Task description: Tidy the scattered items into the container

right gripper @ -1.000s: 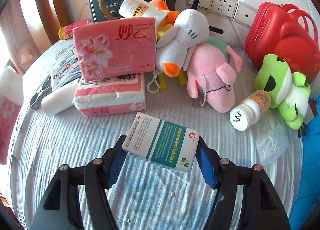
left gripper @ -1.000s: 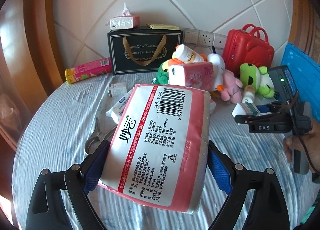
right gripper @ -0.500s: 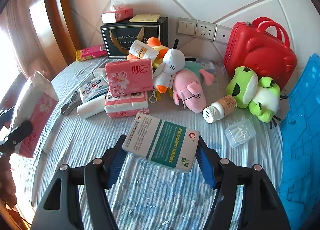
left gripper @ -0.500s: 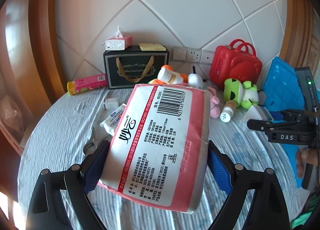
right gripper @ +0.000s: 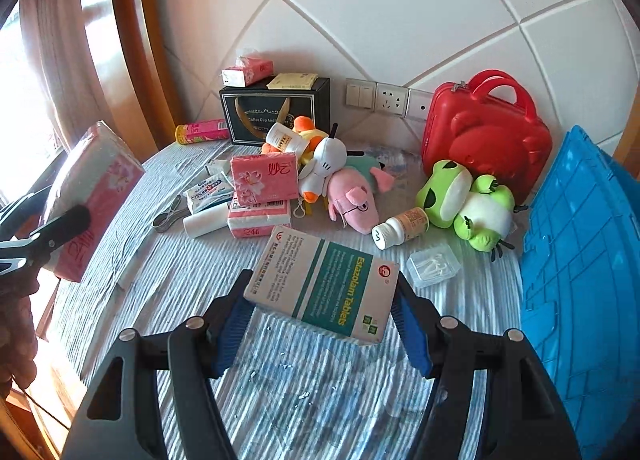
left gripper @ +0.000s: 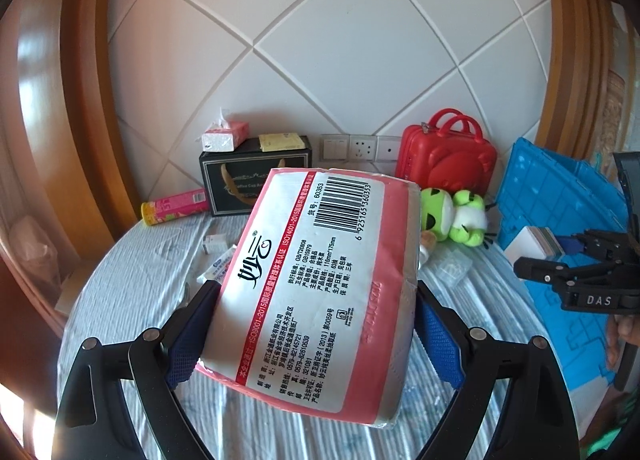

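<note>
My left gripper [left gripper: 316, 308] is shut on a pink tissue pack [left gripper: 320, 284], held above the round table; it also shows at the left of the right wrist view [right gripper: 92, 196]. My right gripper [right gripper: 324, 300] is shut on a white and green tablet box [right gripper: 324, 280], held above the table; the box shows in the left wrist view [left gripper: 536, 244]. The blue crate [right gripper: 584, 260] stands at the table's right edge. Scattered on the table are two more pink tissue packs [right gripper: 264, 180], plush toys [right gripper: 352, 196], a green frog plush [right gripper: 468, 200] and a pill bottle [right gripper: 400, 226].
A red case [right gripper: 484, 128] and a black gift bag [right gripper: 276, 112] stand against the tiled wall. A pink tube [right gripper: 200, 130], a metal clip [right gripper: 168, 216], a white roll [right gripper: 206, 220] and a clear plastic box [right gripper: 432, 264] lie on the striped tablecloth [right gripper: 180, 284].
Both grippers have risen and drawn back from the pile, each still holding its item. The items on the table now look smaller and farther away.
</note>
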The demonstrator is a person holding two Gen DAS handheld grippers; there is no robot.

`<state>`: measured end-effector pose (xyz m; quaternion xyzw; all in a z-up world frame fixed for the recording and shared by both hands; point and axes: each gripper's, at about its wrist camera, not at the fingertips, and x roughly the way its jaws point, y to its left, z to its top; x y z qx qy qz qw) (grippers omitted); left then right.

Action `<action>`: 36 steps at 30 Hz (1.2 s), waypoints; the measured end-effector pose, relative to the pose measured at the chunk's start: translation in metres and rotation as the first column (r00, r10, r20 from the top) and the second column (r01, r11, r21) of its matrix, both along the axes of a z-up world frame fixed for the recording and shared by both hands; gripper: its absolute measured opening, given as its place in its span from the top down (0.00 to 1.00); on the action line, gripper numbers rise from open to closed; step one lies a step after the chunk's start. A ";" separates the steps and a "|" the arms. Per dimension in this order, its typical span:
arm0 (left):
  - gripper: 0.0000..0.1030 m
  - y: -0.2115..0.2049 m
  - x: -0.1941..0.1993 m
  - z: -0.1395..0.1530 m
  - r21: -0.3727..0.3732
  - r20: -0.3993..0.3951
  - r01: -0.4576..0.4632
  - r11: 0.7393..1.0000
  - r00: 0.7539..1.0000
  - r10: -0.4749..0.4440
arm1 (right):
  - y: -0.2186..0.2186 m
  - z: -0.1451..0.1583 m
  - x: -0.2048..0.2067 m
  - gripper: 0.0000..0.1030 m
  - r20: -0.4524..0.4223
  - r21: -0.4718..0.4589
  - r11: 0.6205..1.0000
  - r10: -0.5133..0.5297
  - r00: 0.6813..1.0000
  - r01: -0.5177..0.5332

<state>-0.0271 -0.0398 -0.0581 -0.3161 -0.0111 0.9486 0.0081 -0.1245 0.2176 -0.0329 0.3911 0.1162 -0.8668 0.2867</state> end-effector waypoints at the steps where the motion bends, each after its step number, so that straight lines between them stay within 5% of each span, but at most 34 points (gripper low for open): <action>1: 0.11 0.004 0.001 0.004 -0.003 -0.004 0.003 1.000 1.000 -0.003 | 0.006 0.005 0.001 0.37 -0.007 -0.005 1.000 0.000 1.000 0.000; 21: 0.10 0.125 -0.007 0.070 -0.050 -0.102 0.069 0.996 0.992 -0.074 | 0.121 0.079 0.027 0.37 -0.086 -0.139 0.990 -0.014 0.996 0.002; 36: 0.10 0.260 -0.016 0.102 -0.075 -0.130 0.165 0.984 0.976 -0.173 | 0.242 0.111 0.017 0.37 -0.124 -0.189 0.980 -0.090 0.988 0.066</action>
